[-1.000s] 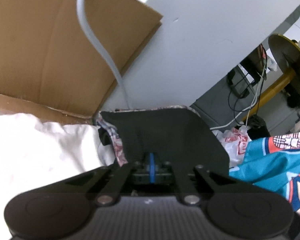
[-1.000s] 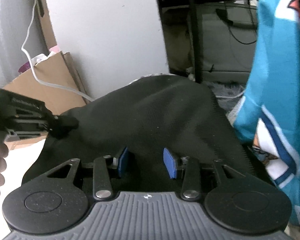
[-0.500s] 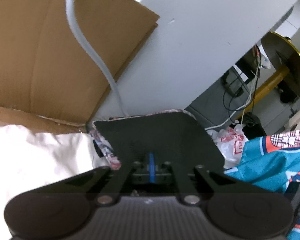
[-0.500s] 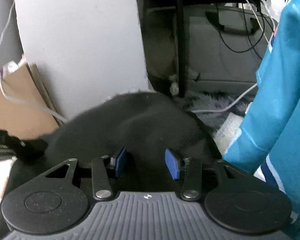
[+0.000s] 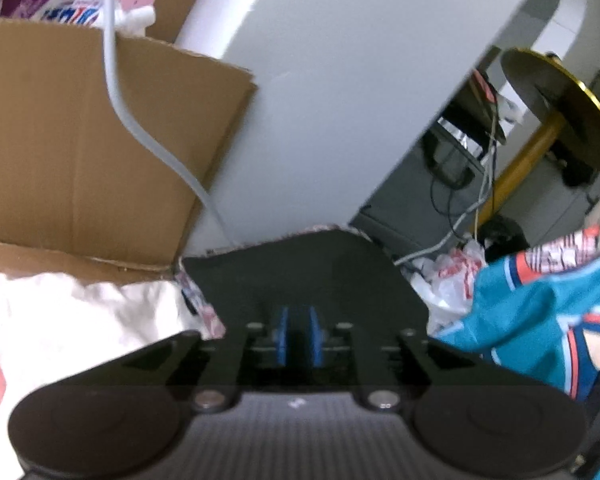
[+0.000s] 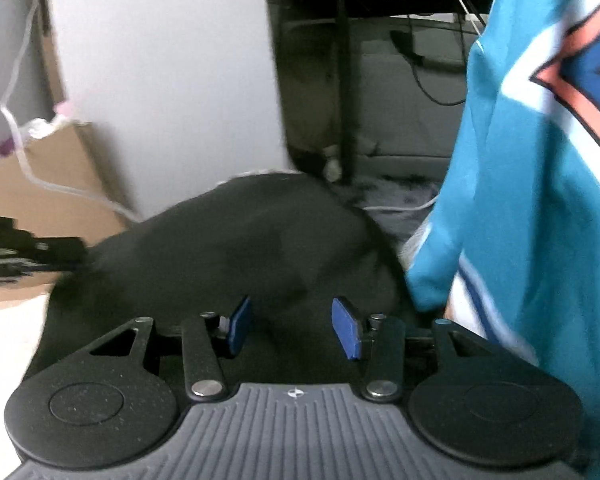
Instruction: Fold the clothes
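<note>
A black garment (image 5: 300, 272) lies spread in front of my left gripper (image 5: 298, 336). Its blue pads (image 5: 280, 336) stand a narrow gap apart and the jaws are opening; the gap is dark and I cannot tell whether cloth is still in it. In the right wrist view the same black garment (image 6: 240, 248) bulges up ahead of my right gripper (image 6: 292, 328), whose blue pads (image 6: 238, 326) stand wide apart over the cloth without pressing on it. The left gripper (image 6: 80, 254) shows at the garment's left corner.
Teal printed fabric (image 5: 540, 312) hangs at the right (image 6: 540, 200). A white sheet (image 5: 80, 320) lies on the left before a cardboard box (image 5: 80, 140) with a white cable (image 5: 116, 80). Behind are a pale panel (image 5: 360, 100), plastic bags (image 5: 452, 276) and a gold-rimmed round table (image 5: 560, 112).
The left pads, pressed together before, have parted a little. The left view has drawn back and up from the box. The right pads stand slightly wider over the black garment.
</note>
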`<state>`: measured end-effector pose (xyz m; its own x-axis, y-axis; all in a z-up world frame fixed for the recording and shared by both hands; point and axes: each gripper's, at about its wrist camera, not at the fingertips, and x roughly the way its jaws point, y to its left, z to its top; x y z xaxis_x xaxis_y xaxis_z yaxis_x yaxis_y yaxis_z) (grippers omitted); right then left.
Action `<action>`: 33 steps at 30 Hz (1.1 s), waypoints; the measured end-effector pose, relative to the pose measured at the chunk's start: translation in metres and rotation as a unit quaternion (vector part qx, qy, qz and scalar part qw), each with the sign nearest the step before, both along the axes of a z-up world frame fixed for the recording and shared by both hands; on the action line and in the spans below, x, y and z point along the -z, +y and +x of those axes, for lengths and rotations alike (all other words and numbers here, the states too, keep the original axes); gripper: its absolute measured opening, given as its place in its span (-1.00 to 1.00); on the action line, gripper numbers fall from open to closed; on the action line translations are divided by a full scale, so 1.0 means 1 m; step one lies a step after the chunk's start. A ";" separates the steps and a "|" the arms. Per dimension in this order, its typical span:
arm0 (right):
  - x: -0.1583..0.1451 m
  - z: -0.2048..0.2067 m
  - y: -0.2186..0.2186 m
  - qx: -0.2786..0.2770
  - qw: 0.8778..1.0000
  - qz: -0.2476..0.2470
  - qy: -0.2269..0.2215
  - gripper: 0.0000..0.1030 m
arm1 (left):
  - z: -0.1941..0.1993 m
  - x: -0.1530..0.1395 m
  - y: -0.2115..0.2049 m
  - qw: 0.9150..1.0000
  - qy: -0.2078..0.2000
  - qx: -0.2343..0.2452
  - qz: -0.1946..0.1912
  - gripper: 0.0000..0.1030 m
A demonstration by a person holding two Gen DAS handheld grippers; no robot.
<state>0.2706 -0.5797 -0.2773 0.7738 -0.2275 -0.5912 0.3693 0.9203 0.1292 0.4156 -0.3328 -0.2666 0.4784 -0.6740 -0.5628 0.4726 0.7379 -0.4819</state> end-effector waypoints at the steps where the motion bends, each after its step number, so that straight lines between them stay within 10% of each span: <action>1: 0.001 -0.004 0.004 -0.007 1.000 0.007 0.002 0.01 | -0.008 0.000 0.000 1.000 -0.003 -0.005 0.007 -0.24; 5: 0.007 -0.017 0.017 -0.024 0.999 0.019 0.015 0.01 | -0.036 0.003 0.010 1.000 -0.006 -0.018 0.008 0.20; 18: 0.008 -0.068 0.014 -0.017 0.999 0.024 0.032 0.23 | -0.078 0.010 0.056 0.996 0.016 -0.046 0.069 0.20; 33: 0.010 -0.103 -0.007 0.003 0.999 0.039 -0.011 0.21 | -0.071 0.013 0.037 0.998 0.050 -0.033 0.020 0.32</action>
<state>0.1671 -0.5869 -0.2871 0.7856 -0.1861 -0.5902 0.3717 0.9044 0.2095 0.3446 -0.2959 -0.2796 0.4612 -0.6192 -0.6355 0.3738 0.7852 -0.4937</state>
